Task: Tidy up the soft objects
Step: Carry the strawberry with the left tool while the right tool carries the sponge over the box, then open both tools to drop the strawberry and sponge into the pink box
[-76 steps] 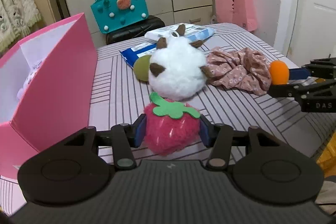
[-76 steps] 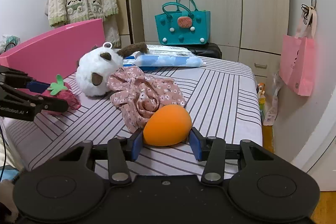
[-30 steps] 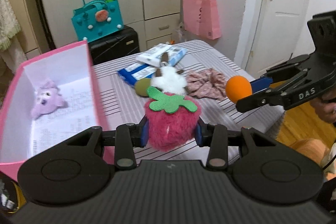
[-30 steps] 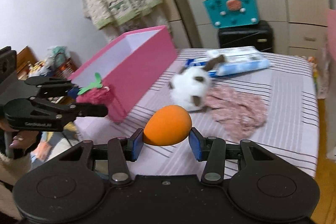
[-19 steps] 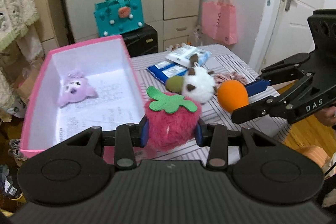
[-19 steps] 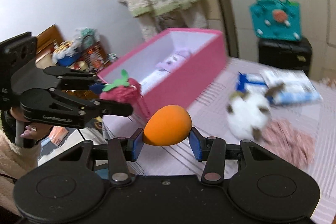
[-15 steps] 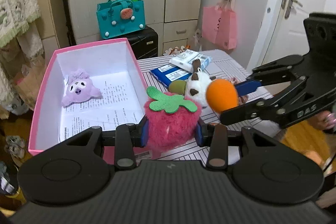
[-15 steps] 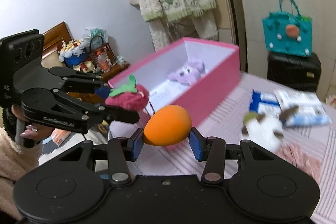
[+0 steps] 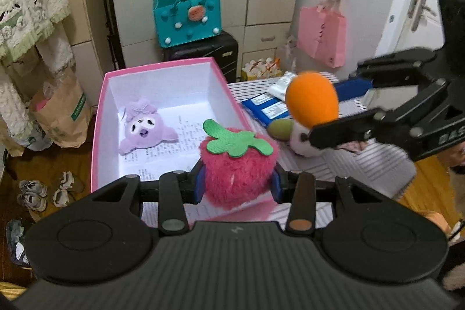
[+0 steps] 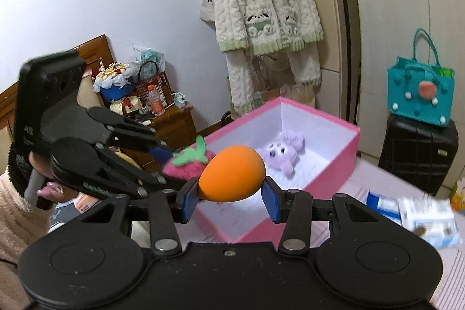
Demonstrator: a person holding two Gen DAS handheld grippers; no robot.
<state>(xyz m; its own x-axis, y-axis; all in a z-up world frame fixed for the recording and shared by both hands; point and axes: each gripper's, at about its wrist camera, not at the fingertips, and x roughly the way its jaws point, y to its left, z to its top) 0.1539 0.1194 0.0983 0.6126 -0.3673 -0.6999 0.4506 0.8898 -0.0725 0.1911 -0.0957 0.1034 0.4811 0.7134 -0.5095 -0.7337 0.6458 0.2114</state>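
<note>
A pink plush strawberry with a green felt leaf is pinched between the blue pads of my left gripper, which is shut on it and hangs over the near end of the open pink box. A purple plush toy lies inside that box. My right gripper is shut on an orange egg-shaped sponge above the box's near corner. In the right wrist view the left gripper holds the strawberry just left of the sponge. A white plush and a green ball lie on the striped bed.
Blue and white packets and a floral cloth lie on the bed. A teal bag sits on a black suitcase. A pink bag hangs by the door. Shoes are on the floor, and a cluttered wooden cabinet stands left.
Both grippers have risen and swung left from the bed to over the pink box, carrying the strawberry and the orange sponge. The box's inside has come fully into view.
</note>
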